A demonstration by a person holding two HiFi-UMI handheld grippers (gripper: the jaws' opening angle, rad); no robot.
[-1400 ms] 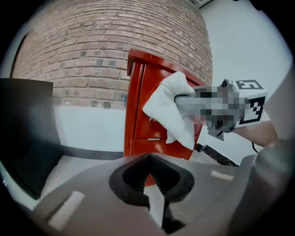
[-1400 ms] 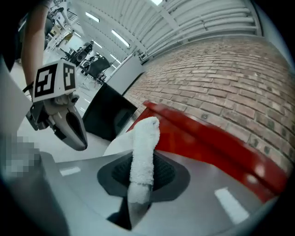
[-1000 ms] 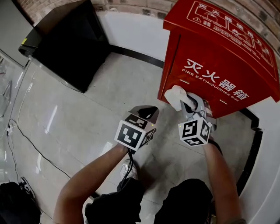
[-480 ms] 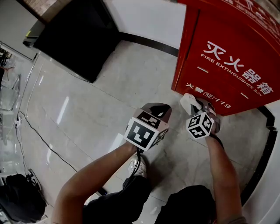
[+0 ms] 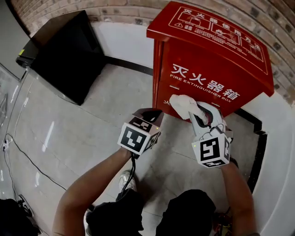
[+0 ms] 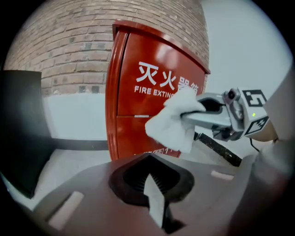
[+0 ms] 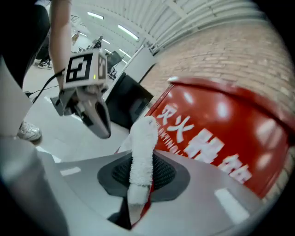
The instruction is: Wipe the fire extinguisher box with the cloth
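- L claw [image 5: 151, 115]: jaws shut together, nothing btwn them; hangs over the tiled floor [image 5: 69, 124], just left of the cloth [image 5: 183, 105] and apart from it, tips aimed at the lower left edge of the fire extinguisher box [image 5: 207, 69].
- Cloth is pinched in the R claw [image 5: 199, 113], jaws closed on it; in R gripper view it runs as a thick white roll up btwn the pads and sticks out past the tips.
- Cloth's free end lies against the box's red front, low down, under the white lettering; can't tell if it presses or only meets the panel.
- Box stands on the floor right of a black cabinet [image 5: 64, 50], both backed by a brick wall [image 5: 120, 7] w/ a white lower band.
- L forearm [image 5: 92, 189]: bare, comes up from bottom left, angled in toward centre; black cable [image 5: 133, 168] drops from the claw's rear toward the person's legs.
- R forearm [image 5: 235, 193]: bare, reaches nearly straight fwd on the right, further out than the L; claw leans slightly left toward the box front.
- Cloth look: white, terry-like nap, bunched into a soft wad wider than the claw tips; in L gripper view it hangs as a crumpled flap below the R claw's jaws.
- Box look: glossy red, top panel w/ white diagrams, front w/ white Chinese characters and "FIRE EXTINGUISHER BOX".
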